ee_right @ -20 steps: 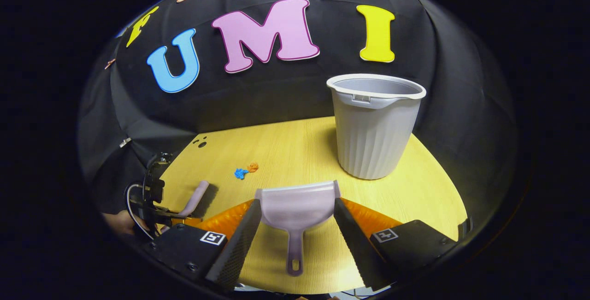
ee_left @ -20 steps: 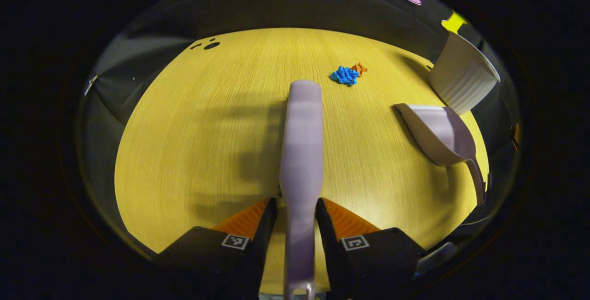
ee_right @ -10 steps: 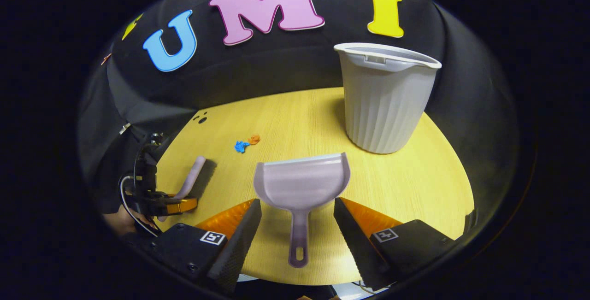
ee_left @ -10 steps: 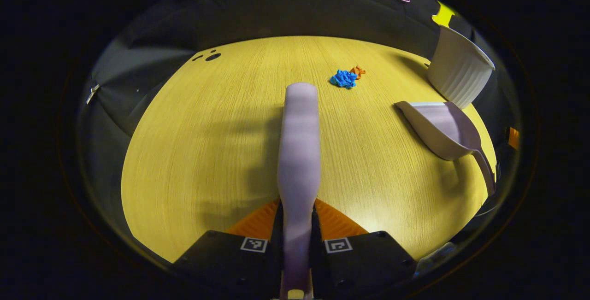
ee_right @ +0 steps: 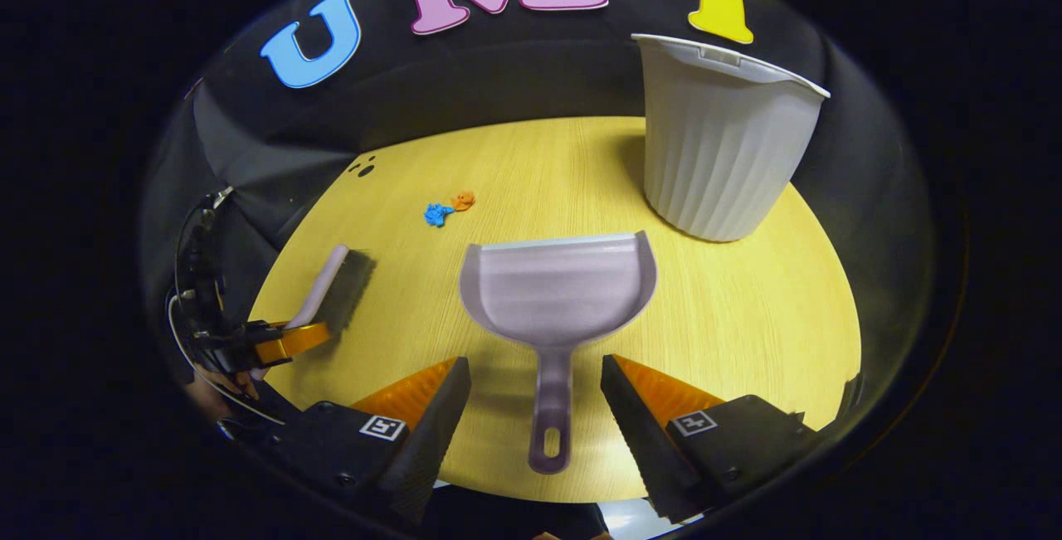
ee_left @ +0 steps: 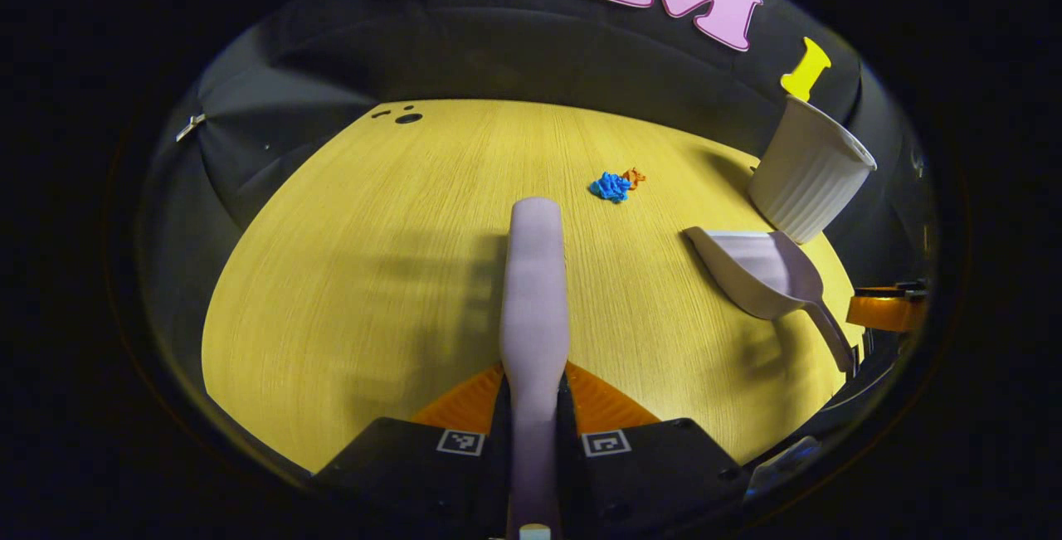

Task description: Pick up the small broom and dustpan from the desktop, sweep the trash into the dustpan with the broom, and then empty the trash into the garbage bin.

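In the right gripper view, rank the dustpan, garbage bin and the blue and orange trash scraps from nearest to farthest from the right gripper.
1. Dustpan: its handle lies between the open fingers of the right gripper.
2. Garbage bin: ahead, to the right.
3. Trash scraps: ahead, slightly left. Bin and scraps are too close to call.

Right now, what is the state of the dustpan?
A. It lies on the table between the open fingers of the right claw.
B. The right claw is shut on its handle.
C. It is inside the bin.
A: the dustpan lies flat on the table, with the right claw open on either side of its handle and touching nothing.
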